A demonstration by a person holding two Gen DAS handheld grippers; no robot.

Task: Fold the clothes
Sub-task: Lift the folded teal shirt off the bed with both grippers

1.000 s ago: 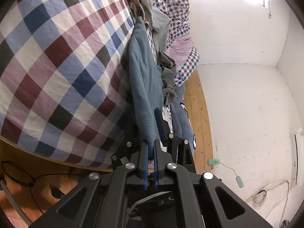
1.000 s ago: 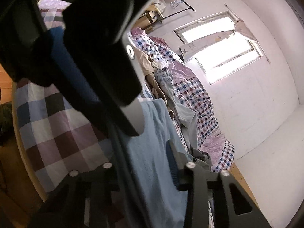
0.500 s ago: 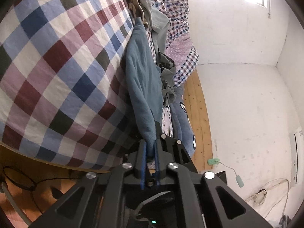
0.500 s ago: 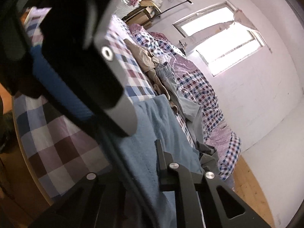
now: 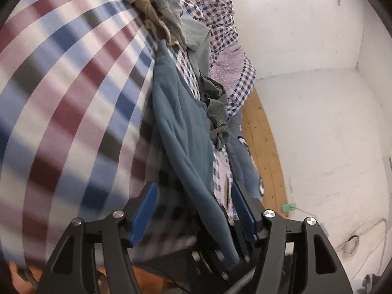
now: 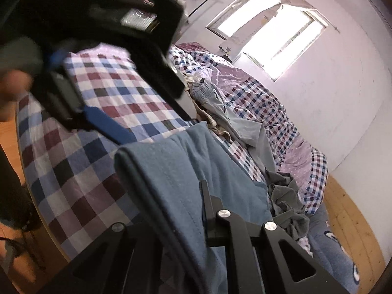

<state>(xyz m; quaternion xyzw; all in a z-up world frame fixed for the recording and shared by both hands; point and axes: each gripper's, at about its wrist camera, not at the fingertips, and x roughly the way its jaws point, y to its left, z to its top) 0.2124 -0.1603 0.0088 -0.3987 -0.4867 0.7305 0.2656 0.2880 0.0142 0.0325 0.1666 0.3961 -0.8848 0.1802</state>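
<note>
A teal fleece garment [image 5: 181,122] lies folded lengthwise on the checked bed sheet [image 5: 61,98]. In the left wrist view its near end passes between my left gripper's [image 5: 193,208] blue pads [image 5: 144,208], which stand wide apart and do not touch it. That end runs down into my right gripper [image 5: 227,257], which is clamped on it. In the right wrist view the teal garment [image 6: 176,171] drapes over my right gripper [image 6: 193,196] and hides one finger. My left gripper [image 6: 85,112] hangs blurred above the sheet at upper left.
A heap of clothes lies beyond the garment: grey trousers [image 6: 220,107], a beige piece [image 5: 137,2] and an olive-grey piece [image 6: 286,201]. A checked quilt [image 6: 257,98] covers the bed's far side. A printed blue garment [image 6: 330,252] hangs at the bed edge above the wooden floor [image 6: 355,220].
My left gripper has opened and let go of the teal garment, then drawn back from it. My right gripper keeps its hold on the garment's end.
</note>
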